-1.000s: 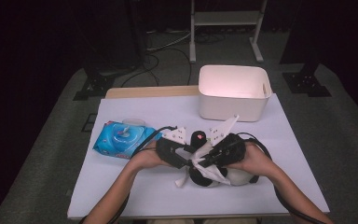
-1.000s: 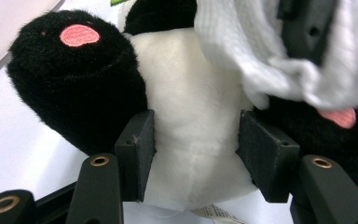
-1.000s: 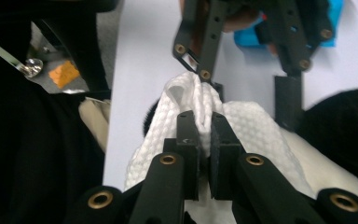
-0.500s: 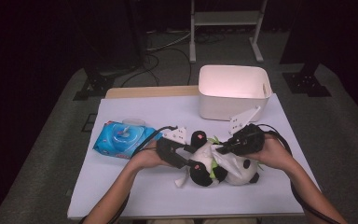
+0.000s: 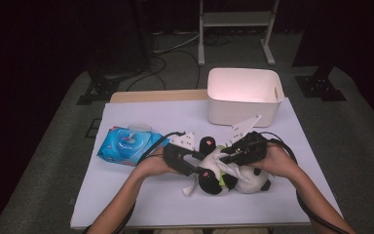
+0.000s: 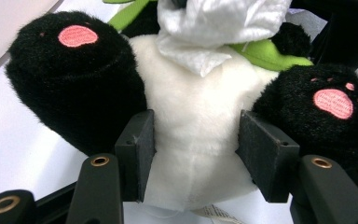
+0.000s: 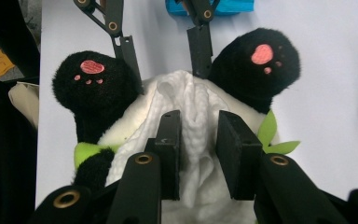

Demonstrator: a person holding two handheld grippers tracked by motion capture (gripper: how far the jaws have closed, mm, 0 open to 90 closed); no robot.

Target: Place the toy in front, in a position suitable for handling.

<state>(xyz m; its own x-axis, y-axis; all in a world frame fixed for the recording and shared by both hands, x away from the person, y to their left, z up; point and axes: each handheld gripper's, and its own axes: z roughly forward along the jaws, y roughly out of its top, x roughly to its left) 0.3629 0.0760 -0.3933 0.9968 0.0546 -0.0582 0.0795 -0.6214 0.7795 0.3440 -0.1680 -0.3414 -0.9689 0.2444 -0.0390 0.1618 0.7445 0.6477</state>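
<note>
Panda plush [image 5: 224, 175] on its back at the table's near middle, both my grippers on it

My left gripper [image 6: 193, 154] is clamped across the white belly, between the two black feet. My right gripper [image 7: 198, 156] has just been opening its jaws; a white wipe [image 7: 193, 116] lying on the belly sits between them, pads slack around it. Blue wipes pack [image 5: 126, 145] lies to the left, white bin [image 5: 243, 100] behind

A dark recording studio; black drapes [image 5: 53, 39], floor cables [image 5: 170, 48], a lit white-covered table [image 5: 141, 204].
</note>
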